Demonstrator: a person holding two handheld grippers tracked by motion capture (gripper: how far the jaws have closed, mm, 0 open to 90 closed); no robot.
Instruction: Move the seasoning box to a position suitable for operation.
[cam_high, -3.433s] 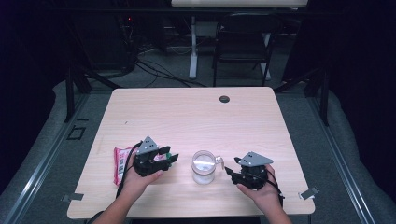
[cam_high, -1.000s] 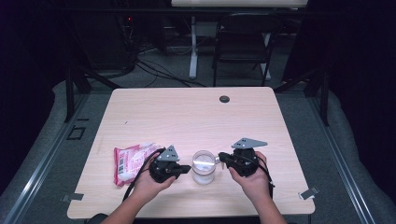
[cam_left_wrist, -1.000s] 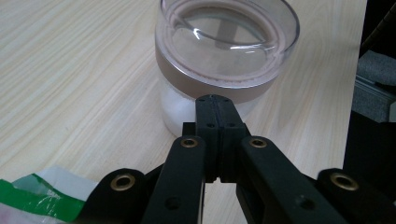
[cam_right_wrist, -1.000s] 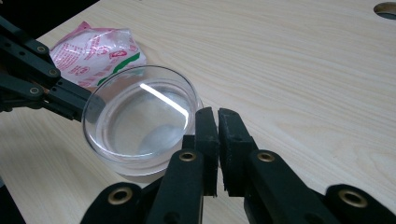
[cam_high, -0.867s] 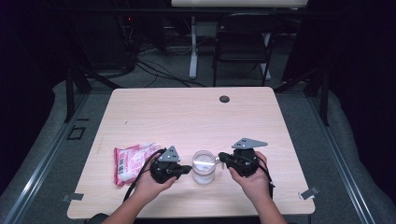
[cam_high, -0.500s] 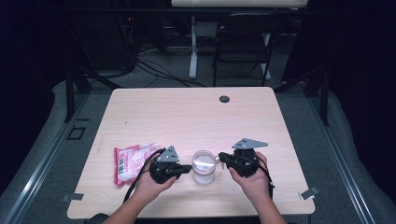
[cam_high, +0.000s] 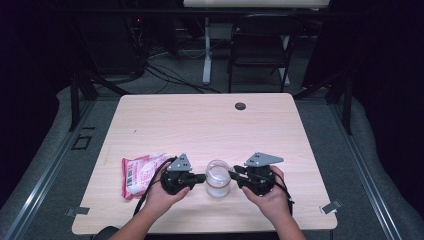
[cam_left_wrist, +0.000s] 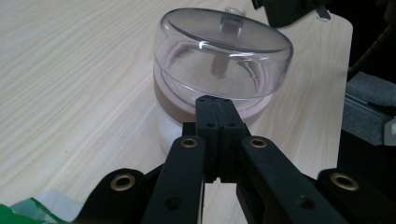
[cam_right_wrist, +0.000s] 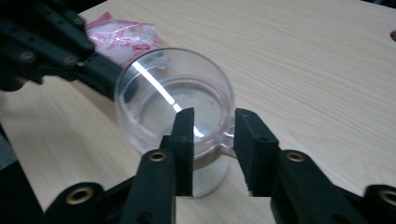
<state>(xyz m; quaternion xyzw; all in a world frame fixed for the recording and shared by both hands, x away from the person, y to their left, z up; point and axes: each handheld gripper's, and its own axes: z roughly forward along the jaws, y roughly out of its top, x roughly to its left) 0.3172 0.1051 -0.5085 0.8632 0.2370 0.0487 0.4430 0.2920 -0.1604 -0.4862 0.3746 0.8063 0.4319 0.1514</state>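
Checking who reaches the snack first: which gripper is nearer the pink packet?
Left. The left gripper sits just right of the pink packet; the right gripper is beyond the clear mug, farther right.

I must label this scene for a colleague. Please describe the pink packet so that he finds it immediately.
Start at the wooden table, near edge. The pink packet lies flat there, left of the left gripper. Unlike the clear mug beside it, it is soft, crumpled and coloured.
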